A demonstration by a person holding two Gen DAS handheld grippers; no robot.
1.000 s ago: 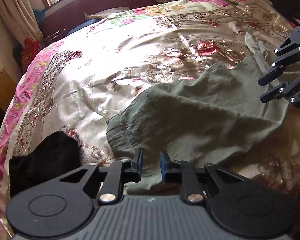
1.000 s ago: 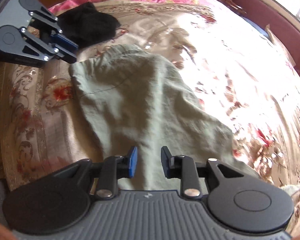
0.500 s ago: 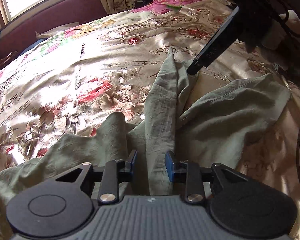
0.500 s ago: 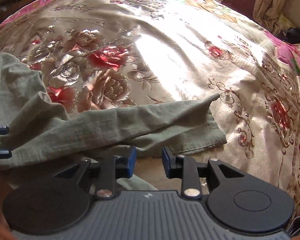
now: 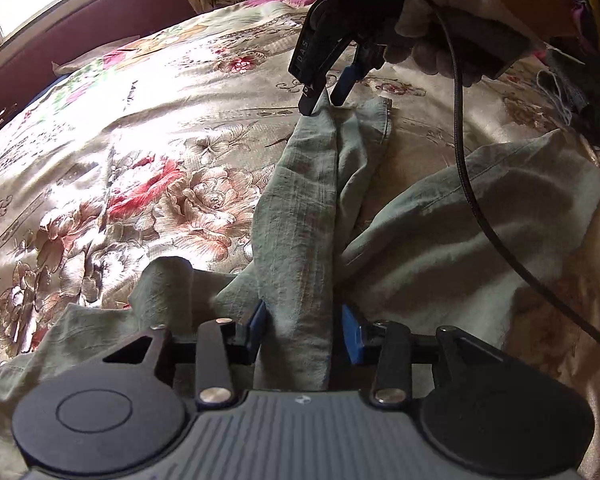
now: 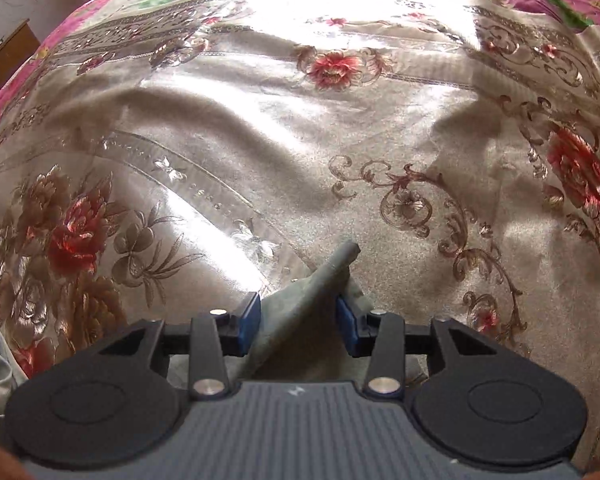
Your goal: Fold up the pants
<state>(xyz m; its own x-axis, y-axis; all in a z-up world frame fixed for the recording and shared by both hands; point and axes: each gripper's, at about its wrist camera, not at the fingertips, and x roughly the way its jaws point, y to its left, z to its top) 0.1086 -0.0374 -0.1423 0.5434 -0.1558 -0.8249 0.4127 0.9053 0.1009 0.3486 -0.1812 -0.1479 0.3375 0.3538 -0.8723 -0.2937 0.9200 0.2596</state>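
The grey-green pants (image 5: 300, 216) lie crumpled on the floral bedspread. One leg runs as a long ridge from my left gripper (image 5: 303, 334) to my right gripper (image 5: 323, 98) at the far hem. The other leg (image 5: 480, 216) spreads to the right. My left gripper is open, its blue pads on either side of the ridge of cloth. In the right wrist view my right gripper (image 6: 298, 322) is open, with the hem corner (image 6: 320, 280) lying between its pads, tip pointing up.
The satin floral bedspread (image 6: 284, 128) covers the whole bed. A dark red headboard (image 5: 84, 36) and a window are at the back left. A gloved hand and black cable (image 5: 472, 196) cross above the right leg. A wooden cabinet (image 6: 8, 52) stands far left.
Both grippers swung from the waist end toward the legs. The right gripper moved to the far hem and now straddles its corner; the left gripper straddles the leg ridge, jaws wider.
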